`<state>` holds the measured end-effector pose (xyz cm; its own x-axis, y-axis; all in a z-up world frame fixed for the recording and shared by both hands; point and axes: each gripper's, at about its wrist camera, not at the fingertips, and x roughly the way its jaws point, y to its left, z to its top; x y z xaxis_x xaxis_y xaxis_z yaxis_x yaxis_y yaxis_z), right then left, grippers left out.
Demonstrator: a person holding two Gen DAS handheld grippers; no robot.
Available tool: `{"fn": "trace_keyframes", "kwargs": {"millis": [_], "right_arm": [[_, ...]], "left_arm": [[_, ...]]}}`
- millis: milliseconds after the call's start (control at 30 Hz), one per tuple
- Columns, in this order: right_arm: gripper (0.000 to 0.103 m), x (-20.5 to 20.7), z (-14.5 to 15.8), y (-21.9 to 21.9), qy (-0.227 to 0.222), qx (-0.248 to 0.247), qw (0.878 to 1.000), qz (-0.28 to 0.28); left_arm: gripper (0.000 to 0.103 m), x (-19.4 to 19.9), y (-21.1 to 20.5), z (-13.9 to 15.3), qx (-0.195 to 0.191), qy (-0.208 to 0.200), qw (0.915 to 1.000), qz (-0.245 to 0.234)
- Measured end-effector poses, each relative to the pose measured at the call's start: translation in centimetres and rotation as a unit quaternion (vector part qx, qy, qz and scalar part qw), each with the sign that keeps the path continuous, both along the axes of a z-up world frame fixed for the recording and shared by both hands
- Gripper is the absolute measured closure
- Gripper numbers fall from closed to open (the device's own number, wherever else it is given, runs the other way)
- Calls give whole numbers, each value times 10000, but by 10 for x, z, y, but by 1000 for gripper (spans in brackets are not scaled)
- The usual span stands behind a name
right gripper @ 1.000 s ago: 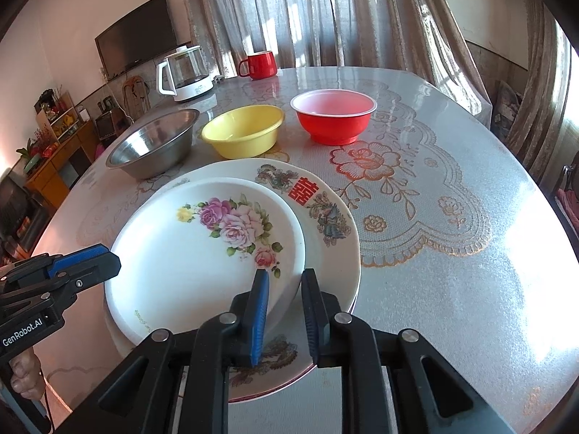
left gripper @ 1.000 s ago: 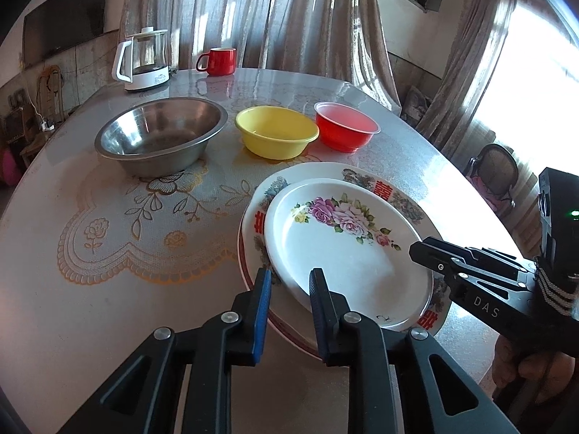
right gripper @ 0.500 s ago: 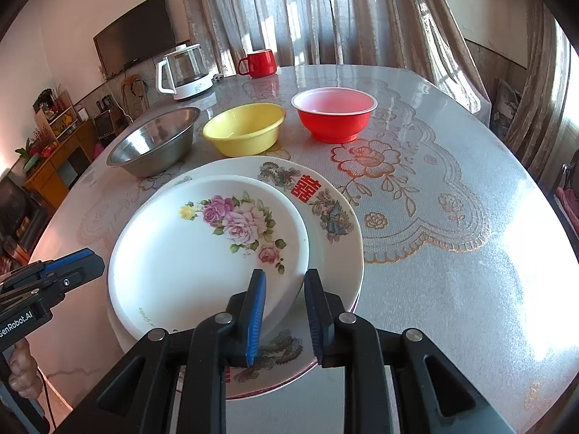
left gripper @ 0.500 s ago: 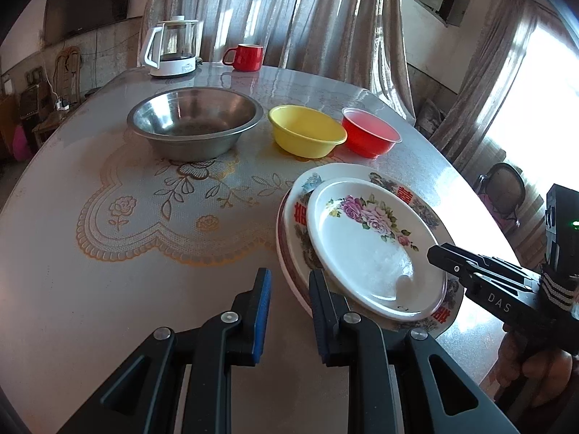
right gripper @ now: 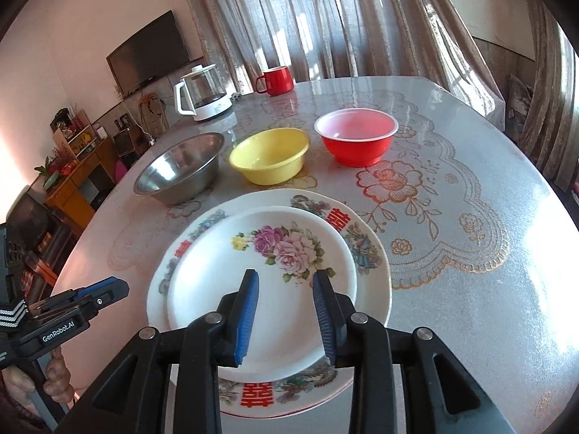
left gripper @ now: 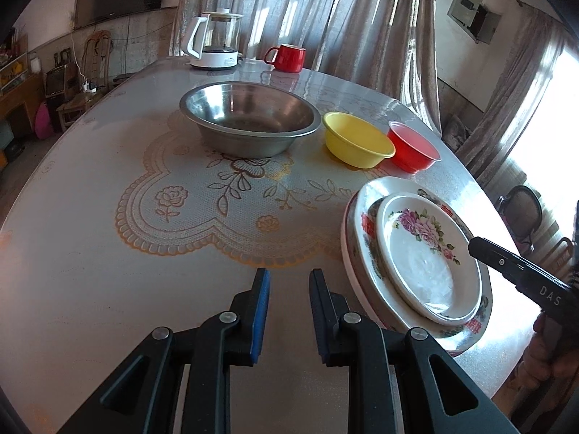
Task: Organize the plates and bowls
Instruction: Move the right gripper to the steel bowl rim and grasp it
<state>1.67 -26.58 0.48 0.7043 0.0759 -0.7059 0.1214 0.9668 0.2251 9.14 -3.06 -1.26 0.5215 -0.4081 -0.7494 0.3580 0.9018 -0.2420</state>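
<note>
A small white rose plate (right gripper: 260, 282) (left gripper: 423, 253) lies stacked on a larger patterned plate (right gripper: 365, 249) (left gripper: 365, 231) near the table's front edge. Behind them stand a steel bowl (left gripper: 249, 119) (right gripper: 181, 166), a yellow bowl (left gripper: 356, 139) (right gripper: 269, 153) and a red bowl (left gripper: 412, 146) (right gripper: 356, 135), each apart. My left gripper (left gripper: 287, 282) is open and empty over bare table left of the plates. My right gripper (right gripper: 286, 284) is open and empty, hovering above the rose plate.
A white kettle (left gripper: 215, 41) and a red mug (left gripper: 286, 58) stand at the table's far side. The round table (left gripper: 90, 235) has a gold lace pattern. Curtains, a chair and cabinets surround it.
My right gripper opened, let go of the rose plate and rose. My left gripper moved left, away from the plates, and faces the bowls. The rose plate sits centred on the larger plate.
</note>
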Motion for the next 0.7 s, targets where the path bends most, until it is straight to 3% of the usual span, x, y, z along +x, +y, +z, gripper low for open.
{"fn": "trace_keyframes", "kwargs": {"millis": [100,233,433,700], "right_arm": [[72,9,1,9,8,80,9998,179],[71,23,3,19,15,552,9969,569],[67,56,9,37,31,999,9901,981],[67,114,7,61,139,1094,9869,1179]], "left_arm": [[80,6,9,0,-15,16,9999,116],[67,16,22,-1,-49,37,9995,315],[67,34,36,4,-46,-61,9986,531],[67,76,54,13,-174,-131,9962,849]]}}
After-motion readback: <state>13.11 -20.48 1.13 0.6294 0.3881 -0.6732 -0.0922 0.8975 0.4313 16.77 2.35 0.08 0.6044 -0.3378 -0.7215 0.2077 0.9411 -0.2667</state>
